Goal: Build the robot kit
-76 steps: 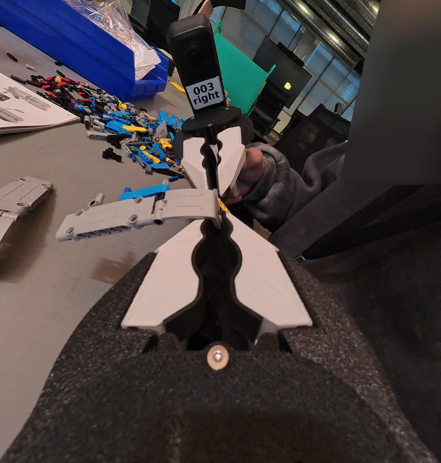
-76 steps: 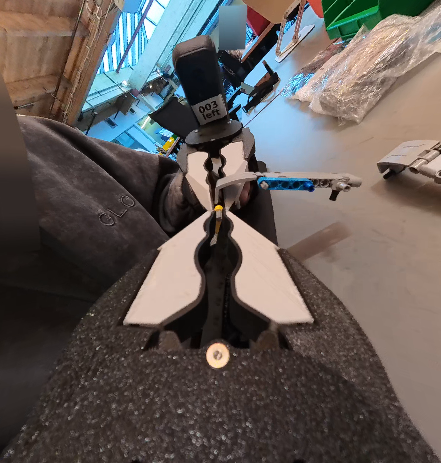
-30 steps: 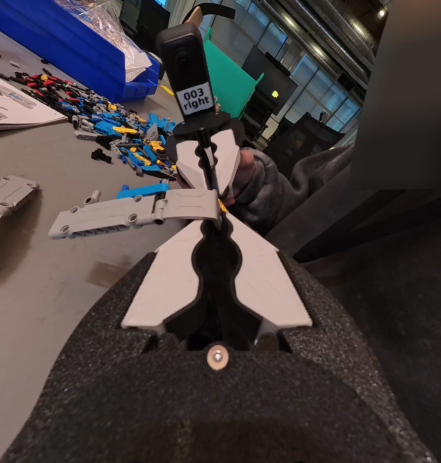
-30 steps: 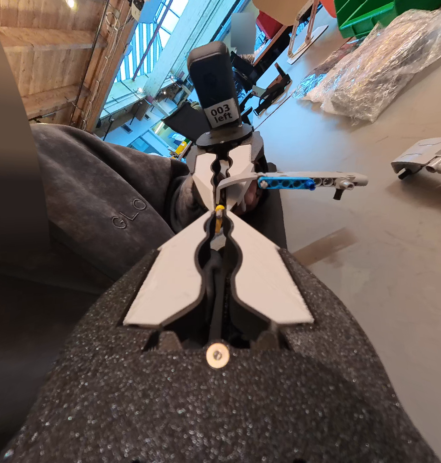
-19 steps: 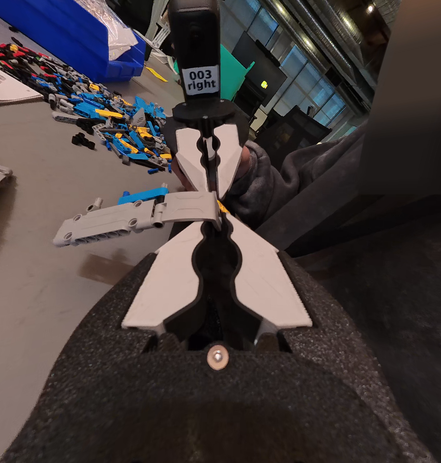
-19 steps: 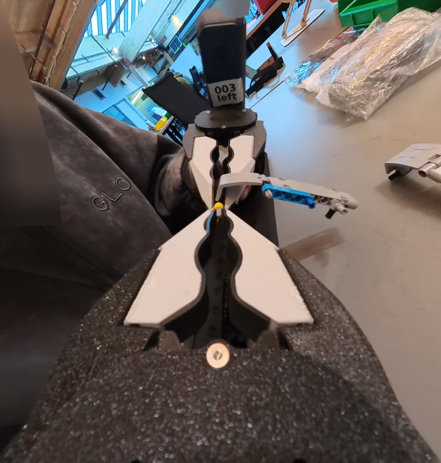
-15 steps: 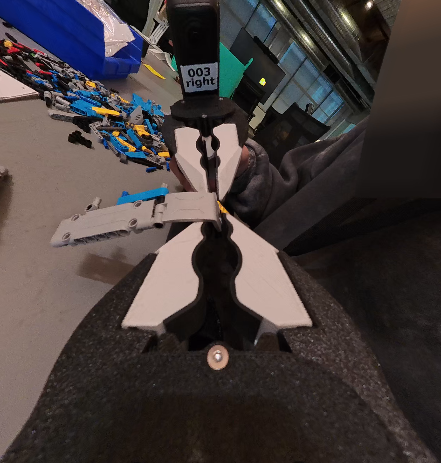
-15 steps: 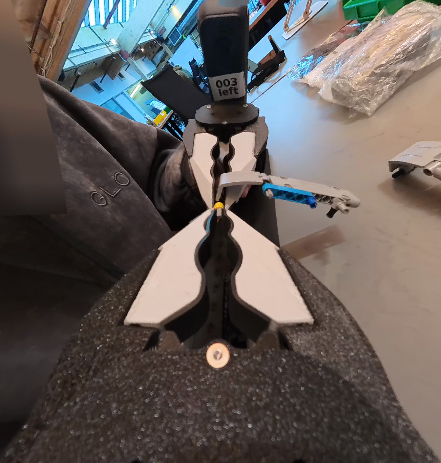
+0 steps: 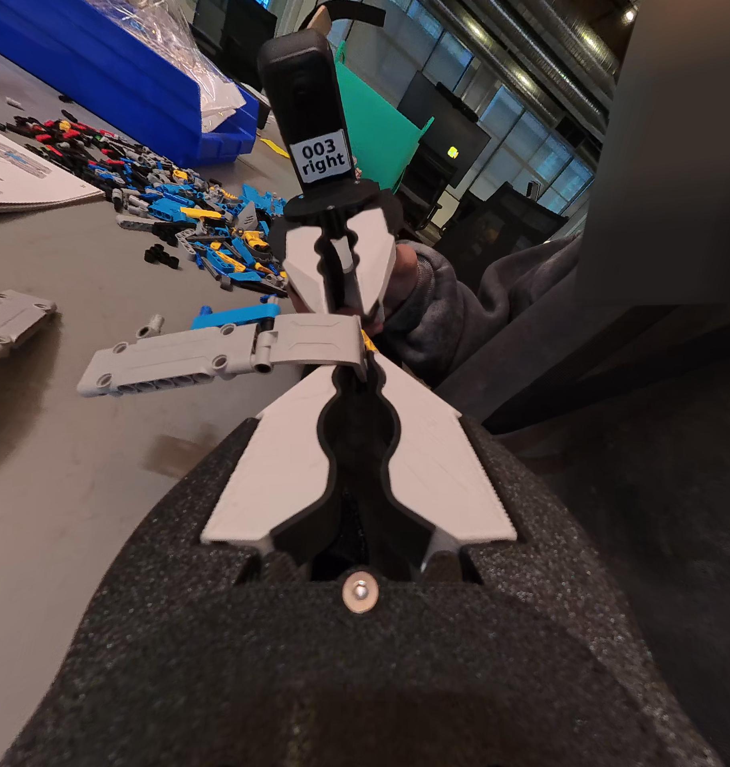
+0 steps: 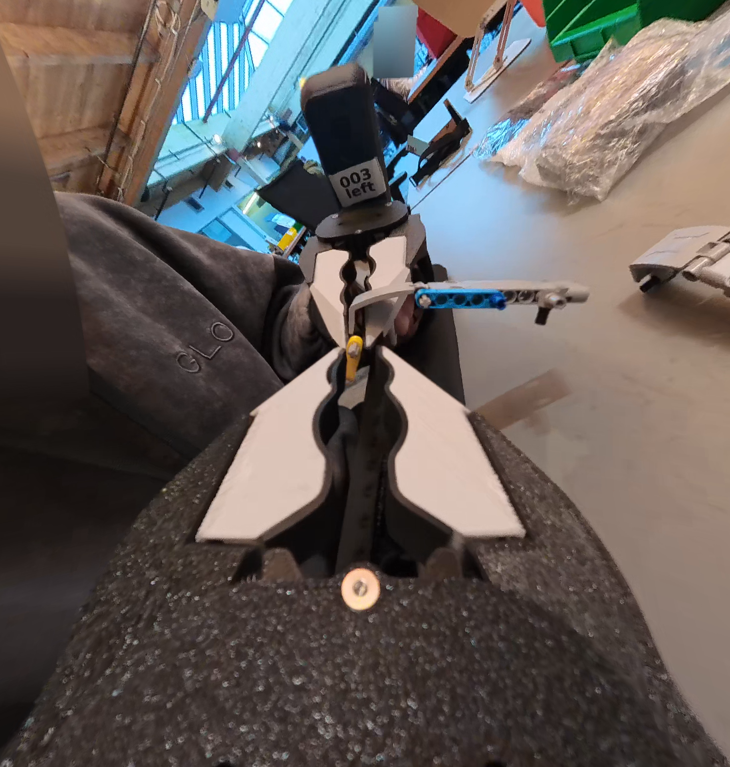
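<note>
The left tool (image 9: 361, 365) was clamped on the grey hinged panel (image 9: 214, 357), held level above the surface (image 9: 85, 456). Facing it, the right tool (image 10: 355, 352) was clamped on a yellow pin (image 10: 352, 357), presumably for fitting.

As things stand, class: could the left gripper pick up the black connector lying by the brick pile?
Probably not: the left gripper is shut on the grey hinged panel assembly, so the black connector stays out of its grasp.

Cool daylight comes in through big windows (image 9: 517, 108) far ahead of the tool. The grey tabletop (image 9: 56, 448) is softly lit and shows pale, fuzzy shadows. The foam close to the camera is dark. Edges bend and stretch, and the right wrist view's corners look smeared.
</note>
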### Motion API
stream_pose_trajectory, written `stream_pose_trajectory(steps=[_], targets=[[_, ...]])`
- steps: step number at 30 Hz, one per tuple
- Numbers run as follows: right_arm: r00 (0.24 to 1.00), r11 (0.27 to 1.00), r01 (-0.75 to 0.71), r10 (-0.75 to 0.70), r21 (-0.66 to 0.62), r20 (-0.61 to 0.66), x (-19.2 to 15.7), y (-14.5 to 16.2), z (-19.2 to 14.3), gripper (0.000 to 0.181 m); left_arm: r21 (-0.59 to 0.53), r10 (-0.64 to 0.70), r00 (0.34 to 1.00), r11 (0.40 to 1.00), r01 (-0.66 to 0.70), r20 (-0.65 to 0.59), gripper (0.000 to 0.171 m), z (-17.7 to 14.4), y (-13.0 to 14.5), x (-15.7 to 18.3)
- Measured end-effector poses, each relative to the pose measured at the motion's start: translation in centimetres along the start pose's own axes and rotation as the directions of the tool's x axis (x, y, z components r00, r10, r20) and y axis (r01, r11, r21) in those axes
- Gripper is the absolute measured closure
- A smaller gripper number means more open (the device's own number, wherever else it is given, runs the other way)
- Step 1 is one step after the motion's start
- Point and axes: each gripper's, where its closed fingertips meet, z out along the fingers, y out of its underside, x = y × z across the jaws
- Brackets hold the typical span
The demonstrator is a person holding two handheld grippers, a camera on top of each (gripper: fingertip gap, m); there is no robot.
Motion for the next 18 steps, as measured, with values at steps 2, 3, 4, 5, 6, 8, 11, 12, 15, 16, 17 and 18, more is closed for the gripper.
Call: stream_pose_trajectory(steps=[2,3,4,5,6,8,11,12,15,16,17,18], targets=[[1.000,1.000,0.010,-0.010,-0.005,-0.008,0.02,0.04,-0.02,0.171,-0.010,0.001,1.000,1.000,-0.001,0.004,0.167,0.10,0.12,-0.06],[1.000,1.000,0.013,-0.014,-0.010,-0.005,-0.08,0.15,0.09,0.172,-0.013,0.001,1.000,1.000,-0.001,0.006,0.167,0.13,0.16,-0.10],[1.000,1.000,0.015,-0.015,-0.010,0.001,-0.22,0.17,0.21,0.175,-0.017,0.000,1.000,1.000,0.000,0.009,0.167,0.18,0.21,-0.14],[1.000,1.000,0.016,-0.016,-0.014,0.002,-0.25,0.23,0.25,0.178,-0.020,0.001,1.000,1.000,-0.001,0.012,0.167,0.21,0.26,-0.16],[1.000,1.000,0.013,-0.013,-0.020,-0.002,-0.18,0.27,0.23,0.178,-0.023,0.001,1.000,1.000,-0.001,0.014,0.167,0.24,0.30,-0.19],[0.999,0.999,0.032,-0.032,-0.027,-0.022,-0.12,0.33,0.21,0.179,-0.027,0.002,1.000,1.000,-0.002,0.017,0.167,0.27,0.36,-0.23],[0.999,0.999,0.025,-0.027,-0.045,-0.041,0.10,0.73,0.24,0.179,-0.037,0.006,1.000,0.999,-0.005,0.025,0.168,0.34,0.54,-0.28],[0.999,0.999,0.025,-0.028,-0.048,-0.047,0.16,0.84,0.26,0.179,-0.038,0.004,1.000,0.999,-0.003,0.025,0.168,0.36,0.56,-0.30],[0.998,0.999,0.036,-0.037,-0.028,-0.045,0.08,0.58,0.45,0.179,-0.015,-0.003,1.000,1.000,0.003,0.015,0.168,0.22,0.26,-0.23],[0.998,0.999,0.037,-0.038,-0.018,-0.051,0.15,0.43,0.52,0.179,-0.011,-0.003,1.000,1.000,0.003,0.022,0.168,0.18,0.21,-0.31],[0.998,0.999,0.033,-0.034,-0.028,-0.046,0.09,0.60,0.58,0.179,-0.017,0.004,1.000,1.000,-0.004,0.023,0.168,0.25,0.33,-0.24],[0.999,0.999,0.032,-0.032,-0.021,-0.041,0.02,0.53,0.58,0.179,-0.013,0.008,1.000,1.000,-0.008,0.025,0.168,0.25,0.26,-0.24]])
